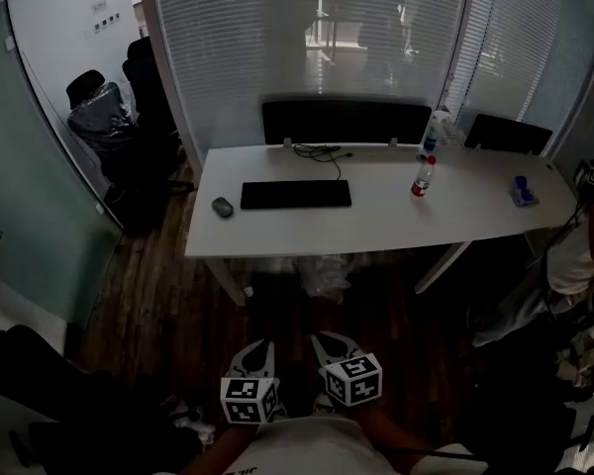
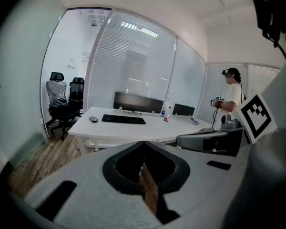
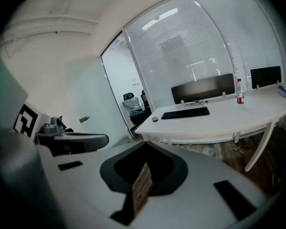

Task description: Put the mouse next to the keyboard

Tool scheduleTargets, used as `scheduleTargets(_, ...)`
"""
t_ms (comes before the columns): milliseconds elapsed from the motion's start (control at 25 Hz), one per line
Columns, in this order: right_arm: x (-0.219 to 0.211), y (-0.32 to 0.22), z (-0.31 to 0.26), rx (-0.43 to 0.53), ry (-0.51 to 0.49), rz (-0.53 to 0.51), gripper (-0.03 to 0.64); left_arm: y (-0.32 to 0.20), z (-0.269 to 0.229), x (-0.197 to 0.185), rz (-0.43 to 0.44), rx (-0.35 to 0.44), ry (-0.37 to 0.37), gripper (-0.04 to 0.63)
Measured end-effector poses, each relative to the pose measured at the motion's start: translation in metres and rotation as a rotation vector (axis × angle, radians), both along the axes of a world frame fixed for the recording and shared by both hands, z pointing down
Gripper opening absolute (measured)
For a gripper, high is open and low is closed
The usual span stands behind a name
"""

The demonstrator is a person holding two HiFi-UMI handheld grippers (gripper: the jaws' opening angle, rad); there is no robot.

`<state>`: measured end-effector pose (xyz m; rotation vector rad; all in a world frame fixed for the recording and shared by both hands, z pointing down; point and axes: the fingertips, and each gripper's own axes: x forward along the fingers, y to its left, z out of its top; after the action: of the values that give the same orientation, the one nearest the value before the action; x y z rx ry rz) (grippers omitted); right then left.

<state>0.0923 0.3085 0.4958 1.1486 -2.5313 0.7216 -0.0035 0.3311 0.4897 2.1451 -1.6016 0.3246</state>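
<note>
Tools: left tool (image 1: pixel 261 356) and right tool (image 1: pixel 329 348) both closed, empty, well short of white bench (image 1: pixel 396 224) | Mouse: small grey oval mouse (image 1: pixel 223 206) beside flat black keyboard (image 1: pixel 295 194), near bench edge | Risk: unopened jaws could knock it off.

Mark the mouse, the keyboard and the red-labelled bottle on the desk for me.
mouse (image 1: pixel 223 206): head view, middle of its top shell.
keyboard (image 1: pixel 295 194): head view, centre of the key field.
red-labelled bottle (image 1: pixel 423 180): head view, on its red label.
</note>
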Motion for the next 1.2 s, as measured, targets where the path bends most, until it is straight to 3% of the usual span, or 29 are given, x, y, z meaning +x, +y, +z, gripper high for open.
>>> scheduleTargets(480,0.043,-0.028,-0.001,0.027,0.003,-0.037,0.003,-0.029,0.001,0.03,-0.079,0.002,0.0,0.006)
scheduleTargets(840,0.037,-0.053,0.012,0.006,0.008,-0.052,0.003,-0.059,0.014,0.032,-0.085,-0.01,0.009,0.006)
scheduleTargets(1200,-0.001,-0.143,0.015,0.021,0.029,-0.004,0.003,-0.155,0.017,-0.008,-0.04,0.002,0.019,0.006)
